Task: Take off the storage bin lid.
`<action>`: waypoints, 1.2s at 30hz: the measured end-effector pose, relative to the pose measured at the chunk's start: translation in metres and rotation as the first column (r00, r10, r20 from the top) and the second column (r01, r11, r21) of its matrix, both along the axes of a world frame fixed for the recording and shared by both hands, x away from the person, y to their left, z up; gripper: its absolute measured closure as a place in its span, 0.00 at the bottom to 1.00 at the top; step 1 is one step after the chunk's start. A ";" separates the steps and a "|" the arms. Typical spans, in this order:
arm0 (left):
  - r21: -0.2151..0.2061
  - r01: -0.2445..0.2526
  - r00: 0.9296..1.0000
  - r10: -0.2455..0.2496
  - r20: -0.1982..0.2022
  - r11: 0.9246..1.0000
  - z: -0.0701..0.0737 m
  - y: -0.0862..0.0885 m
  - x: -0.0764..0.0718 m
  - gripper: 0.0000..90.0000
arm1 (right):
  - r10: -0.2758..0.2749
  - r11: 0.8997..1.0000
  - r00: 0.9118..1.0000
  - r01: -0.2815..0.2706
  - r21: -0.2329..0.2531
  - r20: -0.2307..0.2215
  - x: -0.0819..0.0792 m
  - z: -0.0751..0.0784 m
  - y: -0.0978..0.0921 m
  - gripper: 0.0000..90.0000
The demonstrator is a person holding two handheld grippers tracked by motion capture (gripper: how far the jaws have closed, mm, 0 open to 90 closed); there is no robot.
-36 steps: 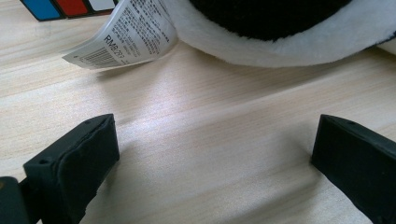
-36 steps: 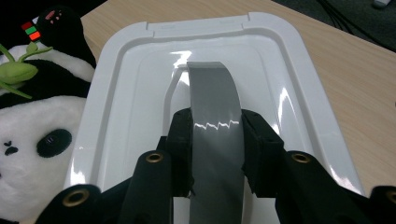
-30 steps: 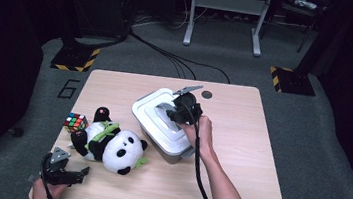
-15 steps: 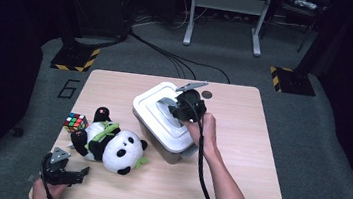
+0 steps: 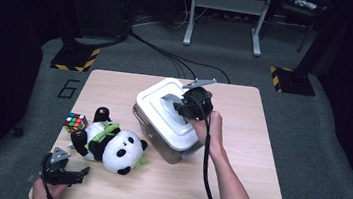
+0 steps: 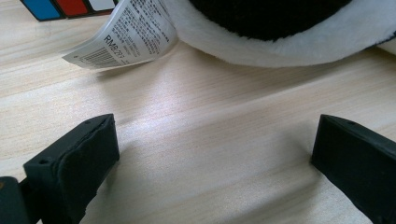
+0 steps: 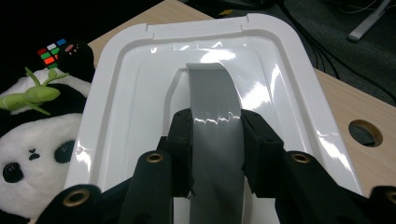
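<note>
A clear storage box (image 5: 157,143) with a white lid (image 5: 156,103) stands mid-table. My right gripper (image 5: 180,106) is shut on the lid's grey handle (image 7: 212,91). The right gripper view has the two jaws pinching the handle from both sides, right gripper (image 7: 215,128) over the lid (image 7: 140,93). A plush panda (image 5: 111,145) lies left of the box, and a Rubik's cube (image 5: 75,122) sits beside it. My left gripper (image 5: 79,174) rests open at the front left of the table (image 5: 243,157). Bare wood lies between its jaws, left gripper (image 6: 215,140), just short of the panda (image 6: 280,28).
The panda's paper tag (image 6: 123,32) and the cube (image 6: 65,7) lie ahead of the left gripper. A round hole (image 7: 365,133) in the tabletop sits beyond the box. Cables and stand legs (image 5: 223,22) cross the floor behind the table.
My right gripper has risen slightly and shifted right while clamped on the handle, and the lid sits a little higher on that side. The left gripper has stayed put.
</note>
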State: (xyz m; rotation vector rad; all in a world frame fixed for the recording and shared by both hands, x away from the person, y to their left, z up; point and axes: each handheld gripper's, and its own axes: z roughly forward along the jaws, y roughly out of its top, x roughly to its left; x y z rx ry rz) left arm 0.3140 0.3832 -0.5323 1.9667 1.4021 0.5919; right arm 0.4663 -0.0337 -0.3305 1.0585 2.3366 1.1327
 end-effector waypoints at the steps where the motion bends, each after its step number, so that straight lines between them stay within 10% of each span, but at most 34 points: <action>1: -0.002 -0.002 1.000 0.002 0.001 1.000 0.000 0.000 0.000 0.01 | -0.002 1.000 1.000 0.002 0.000 0.002 0.000 0.001 -0.001 0.74; 36: -0.001 0.000 1.000 0.000 -0.001 1.000 0.000 0.000 0.000 0.01 | -0.130 0.991 0.990 0.128 0.036 0.060 -0.004 0.027 -0.070 0.74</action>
